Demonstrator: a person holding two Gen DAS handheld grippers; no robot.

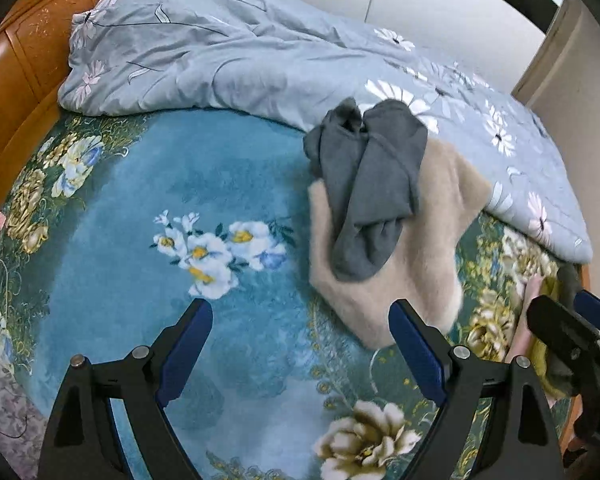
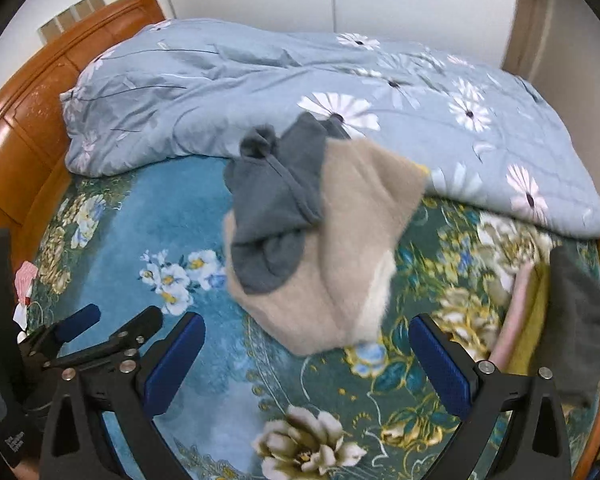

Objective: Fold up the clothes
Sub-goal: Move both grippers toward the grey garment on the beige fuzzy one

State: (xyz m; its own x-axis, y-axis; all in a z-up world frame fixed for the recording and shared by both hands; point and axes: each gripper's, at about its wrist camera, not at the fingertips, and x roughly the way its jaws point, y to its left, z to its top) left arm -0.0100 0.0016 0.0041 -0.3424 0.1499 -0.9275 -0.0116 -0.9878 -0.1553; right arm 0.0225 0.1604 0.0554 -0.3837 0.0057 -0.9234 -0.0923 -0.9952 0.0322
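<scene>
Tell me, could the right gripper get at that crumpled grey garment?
Probably yes: the open right gripper faces the crumpled grey garment, which lies uncovered atop the fuzzy beige sweater.

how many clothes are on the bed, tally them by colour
grey garment lying on the beige one: 1
beige fuzzy garment: 1
pink piece in the stack at the bed's right edge: 1
yellow piece in that stack: 1
dark grey piece in that stack: 1
total: 5

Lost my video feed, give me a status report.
Both grippers open, left gripper, right gripper. Grey garment crumpled on beige sweater, unfolded. Nothing blocking; quilt behind.
</scene>
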